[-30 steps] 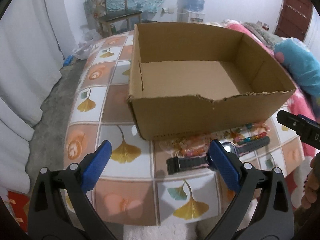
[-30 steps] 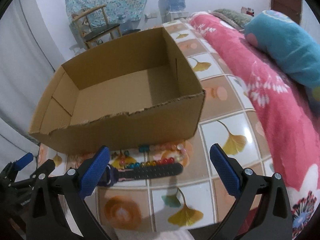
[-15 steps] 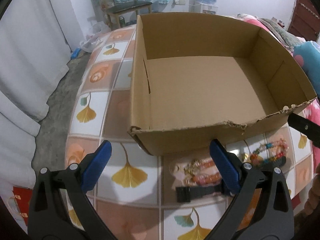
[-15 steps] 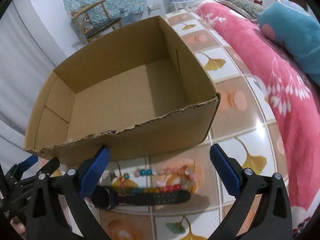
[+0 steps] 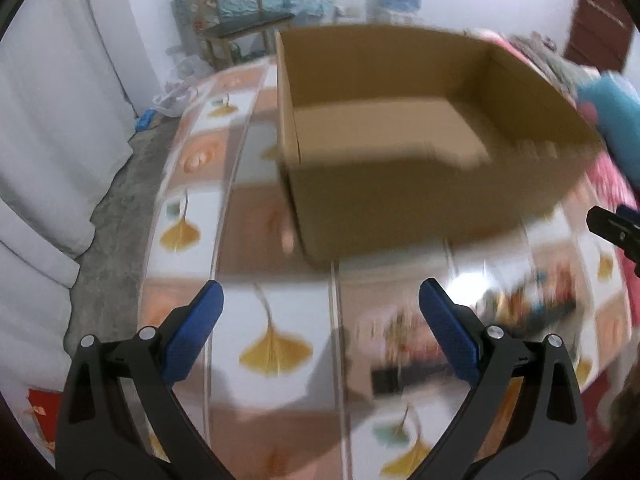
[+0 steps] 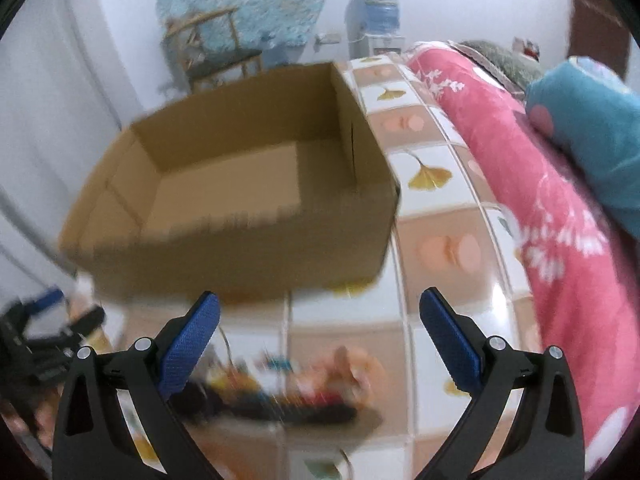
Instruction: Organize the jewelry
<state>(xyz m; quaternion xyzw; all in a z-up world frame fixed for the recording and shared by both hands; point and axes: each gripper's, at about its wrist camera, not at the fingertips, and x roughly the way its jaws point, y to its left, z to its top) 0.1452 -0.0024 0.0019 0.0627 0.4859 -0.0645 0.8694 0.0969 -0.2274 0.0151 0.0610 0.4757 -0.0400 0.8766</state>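
Observation:
An open, empty cardboard box [image 5: 400, 128] stands on the tiled table; it also shows in the right wrist view [image 6: 240, 184]. In front of it lie a black watch [image 5: 404, 378] and blurred coloured bead bracelets [image 5: 532, 304]. In the right wrist view the watch [image 6: 304, 410] and beads [image 6: 320, 372] lie between my fingers' line of sight. My left gripper [image 5: 320, 336] is open and empty, left of the jewelry. My right gripper [image 6: 320, 340] is open and empty above the jewelry. Both views are motion-blurred.
The table [image 5: 276, 344] has ginkgo-leaf tiles. A pink floral blanket [image 6: 540, 208] and a teal pillow [image 6: 588, 128] lie to the right. A wooden chair [image 5: 236, 24], a water dispenser [image 6: 376, 16] and white curtains [image 5: 52, 112] stand behind. The right gripper's tip [image 5: 616, 228] shows at the left view's right edge.
Both grippers have pulled back and lowered from the box; the box looks farther and the jewelry sits lower in the views. Both stay open and empty.

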